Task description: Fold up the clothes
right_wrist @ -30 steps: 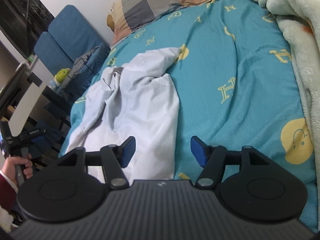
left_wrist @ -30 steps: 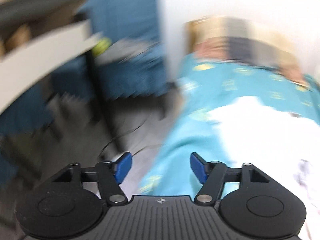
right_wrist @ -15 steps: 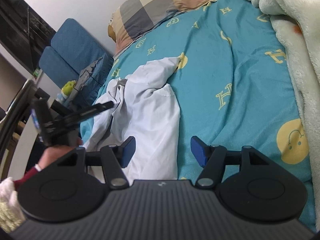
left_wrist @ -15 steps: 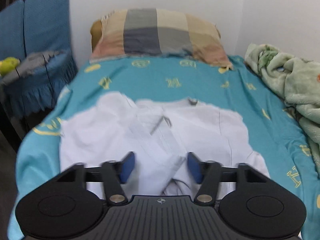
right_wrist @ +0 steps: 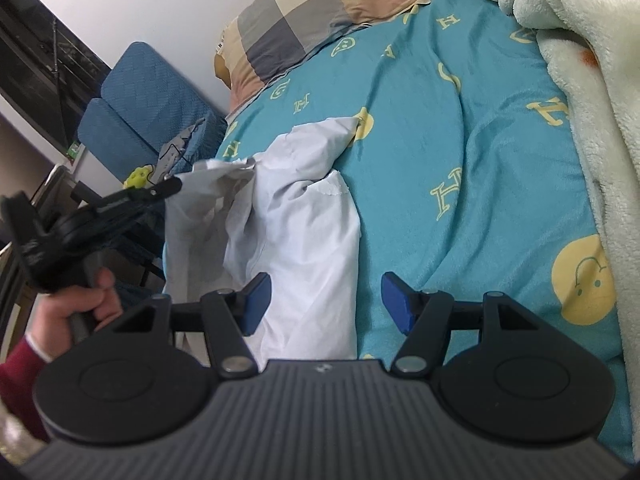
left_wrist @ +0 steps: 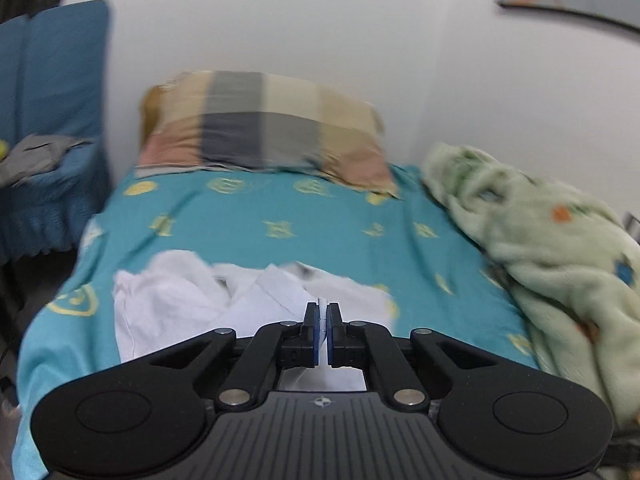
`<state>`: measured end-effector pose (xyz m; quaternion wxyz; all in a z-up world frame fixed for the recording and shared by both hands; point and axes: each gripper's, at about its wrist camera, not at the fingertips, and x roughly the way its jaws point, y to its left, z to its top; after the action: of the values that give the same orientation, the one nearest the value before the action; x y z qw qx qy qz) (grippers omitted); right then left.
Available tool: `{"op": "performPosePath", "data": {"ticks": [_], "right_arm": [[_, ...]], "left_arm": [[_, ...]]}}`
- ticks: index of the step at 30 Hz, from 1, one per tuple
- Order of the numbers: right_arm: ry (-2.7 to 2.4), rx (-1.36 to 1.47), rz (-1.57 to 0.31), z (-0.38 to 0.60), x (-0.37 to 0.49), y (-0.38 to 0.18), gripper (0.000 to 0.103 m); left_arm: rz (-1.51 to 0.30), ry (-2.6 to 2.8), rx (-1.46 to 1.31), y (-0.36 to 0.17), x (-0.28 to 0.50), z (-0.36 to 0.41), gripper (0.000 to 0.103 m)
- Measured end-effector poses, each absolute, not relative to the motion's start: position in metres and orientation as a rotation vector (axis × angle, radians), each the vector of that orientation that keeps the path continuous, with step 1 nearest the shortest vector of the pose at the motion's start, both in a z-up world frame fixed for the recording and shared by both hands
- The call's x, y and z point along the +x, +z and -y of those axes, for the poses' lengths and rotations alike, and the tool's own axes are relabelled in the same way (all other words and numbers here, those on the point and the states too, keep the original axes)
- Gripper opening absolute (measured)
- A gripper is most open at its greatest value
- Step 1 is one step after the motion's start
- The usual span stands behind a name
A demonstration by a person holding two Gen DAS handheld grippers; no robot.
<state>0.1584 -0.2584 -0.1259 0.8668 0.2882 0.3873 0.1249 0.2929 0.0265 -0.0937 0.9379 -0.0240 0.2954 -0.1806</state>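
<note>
Two grippers are in play, and I can read them unevenly. My left gripper [left_wrist: 322, 322] has its blue pads drawn together on a fold of the white garment [left_wrist: 192, 312], a thin edge of cloth showing between them; in the right wrist view the same gripper [right_wrist: 176, 186] appears side-on with the cloth hanging from its tip, though it is dark and smeared and I cannot make out the pads there. The hand [right_wrist: 76, 308] gripping its handle shows only in part, with a dark red sleeve [right_wrist: 20, 380] cut off at the frame edge. My right gripper [right_wrist: 324, 298] stands wide with nothing between its pads, hovering over the garment's near end. The garment lies crumpled toward the left side of the bed [right_wrist: 460, 152], on the turquoise sheet with yellow letters and smiley faces, its lower part hidden behind both gripper bodies. A checked pillow [left_wrist: 264, 124] sits at the head of the bed against the wall, blurred in the left view. A pale green blanket [left_wrist: 540, 248] is heaped along the bed's right side and runs out of frame. A blue chair [right_wrist: 148, 92] stands beside the bed with some grey thing on it that I cannot identify.
</note>
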Motion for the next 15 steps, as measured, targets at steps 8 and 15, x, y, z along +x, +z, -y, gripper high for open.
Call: {"op": "performPosePath", "data": {"ticks": [8, 15], "right_arm": [[0.267, 0.581, -0.810, 0.257, 0.160, -0.127, 0.064], [0.287, 0.558, -0.795, 0.254, 0.154, -0.121, 0.064]], "left_arm": [[-0.795, -0.281, -0.070, -0.145, 0.273, -0.012, 0.024], [-0.951, -0.088, -0.127, -0.112, 0.167, -0.060, 0.066]]}}
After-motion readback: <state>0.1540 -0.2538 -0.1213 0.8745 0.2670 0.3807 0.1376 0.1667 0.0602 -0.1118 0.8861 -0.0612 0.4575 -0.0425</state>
